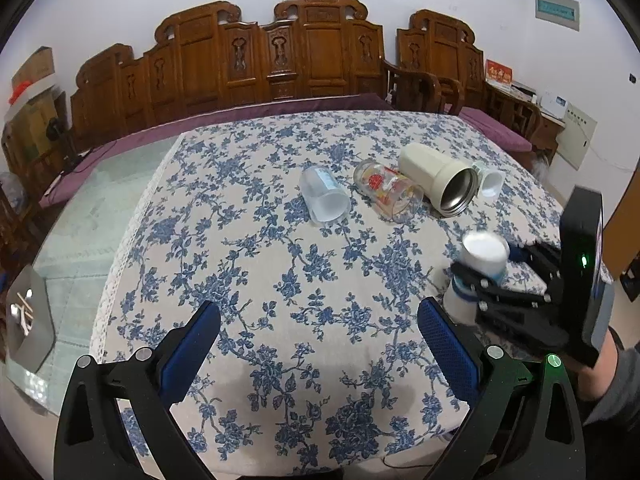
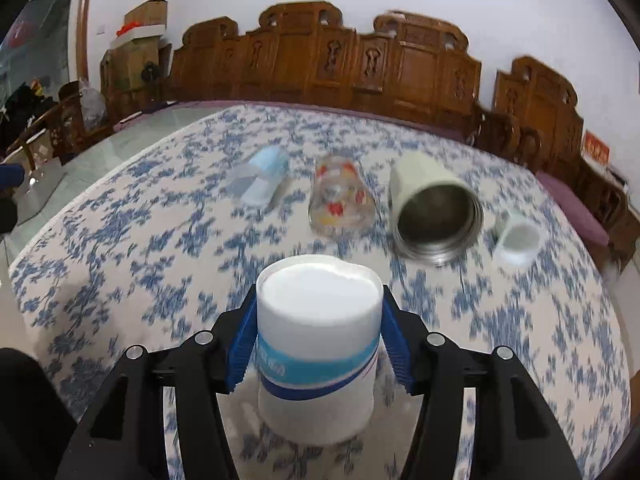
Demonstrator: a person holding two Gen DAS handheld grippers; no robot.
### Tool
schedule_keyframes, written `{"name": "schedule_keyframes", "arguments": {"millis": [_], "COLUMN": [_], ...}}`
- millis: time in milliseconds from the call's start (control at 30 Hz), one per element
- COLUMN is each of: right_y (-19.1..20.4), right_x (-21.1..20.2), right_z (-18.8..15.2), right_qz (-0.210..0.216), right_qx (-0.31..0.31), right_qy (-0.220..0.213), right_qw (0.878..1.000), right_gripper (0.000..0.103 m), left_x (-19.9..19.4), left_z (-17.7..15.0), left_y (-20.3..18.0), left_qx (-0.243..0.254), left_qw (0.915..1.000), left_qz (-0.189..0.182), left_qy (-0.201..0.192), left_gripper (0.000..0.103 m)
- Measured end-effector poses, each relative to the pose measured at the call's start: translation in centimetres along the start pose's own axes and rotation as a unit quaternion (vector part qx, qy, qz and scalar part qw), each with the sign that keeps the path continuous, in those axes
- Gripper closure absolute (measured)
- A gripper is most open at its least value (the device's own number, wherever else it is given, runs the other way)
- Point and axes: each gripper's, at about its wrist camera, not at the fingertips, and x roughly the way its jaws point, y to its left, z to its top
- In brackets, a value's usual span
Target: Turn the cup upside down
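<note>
Ahead, bare floral tablecloth (image 2: pixel 120 240) surrounds the right gripper (image 2: pixel 318 344), clamped on a white, blue-banded cup (image 2: pixel 318 320); four containers lie at twelve o'clock. Left gripper (image 1: pixel 320 344) gapes apart.

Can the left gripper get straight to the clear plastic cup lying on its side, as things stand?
Probably yes. The left gripper has its jaws wide apart and holds nothing, and only bare tablecloth lies between it and the clear plastic cup. The right gripper, shut on the white cup, sits off to the side.
</note>
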Motion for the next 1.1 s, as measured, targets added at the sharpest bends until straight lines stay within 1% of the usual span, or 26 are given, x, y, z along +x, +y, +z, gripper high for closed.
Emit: {"name": "schedule_keyframes", "arguments": {"millis": [67, 100, 167, 233, 367, 433, 500, 600, 800, 967, 1100], "right_y": [-0.5, -0.9, -1.4, -1.9, -3.1, -3.6, -3.9, -4.4, -5.4, -5.8, -5.8], "right_x": [-1.0, -1.8, -3.4, -5.1, -8.7, -10.9, -13.0, -15.9, -20.1, -22.9, -24.3], "right_z": [-0.6, -0.7, -0.9, -1.0, -0.8, -0.8, -0.7, -0.8, -1.4, -1.7, -1.9], "right_qz": [0.008, 0.013, 0.021, 0.023, 0.031, 0.03, 0.031, 0.03, 0.031, 0.024, 0.022], "right_qx": [0.019, 0.03, 0.044, 0.049, 0.059, 0.059, 0.058, 0.069, 0.092, 0.102, 0.103], "right_qy": [0.002, 0.002, -0.004, -0.01, -0.027, -0.043, -0.06, -0.083, -0.11, -0.125, -0.133], "right_qw": [1.0, 0.999, 0.999, 0.998, 0.997, 0.997, 0.996, 0.994, 0.989, 0.987, 0.985], "right_gripper": [0.038, 0.034, 0.031, 0.024, 0.017, 0.013, 0.012, 0.011, 0.011, 0.011, 0.011], "left_x": [-0.3, -0.5, -1.1, -1.8, -3.7, -4.6, -5.9, -7.6, -10.5, -12.4, -13.2], "left_z": [0.0, 0.0, -0.1, -0.3, -1.4, -1.9, -2.4, -2.5, -2.4, -2.7, -2.8], "left_y": [-0.3, -0.5, -1.0, -1.5, -2.8, -3.4, -4.3, -5.3, -7.2, -8.6, -9.1], "left_qx": [-0.001, -0.005, -0.015, -0.023, -0.054, -0.066, -0.073, -0.068, -0.051, -0.041, -0.038], "left_qw": [1.0, 1.0, 0.9998, 0.9995, 0.9977, 0.9965, 0.9954, 0.9944, 0.9922, 0.9897, 0.9894], "left_qz": [0.001, 0.0, -0.002, -0.002, 0.004, 0.007, 0.009, 0.023, 0.045, 0.064, 0.064], "left_qy": [-0.004, -0.006, -0.013, -0.022, -0.042, -0.05, -0.062, -0.078, -0.105, -0.121, -0.124], "left_gripper": [0.008, 0.008, 0.008, 0.008, 0.008, 0.008, 0.008, 0.008, 0.008, 0.008, 0.008]}}
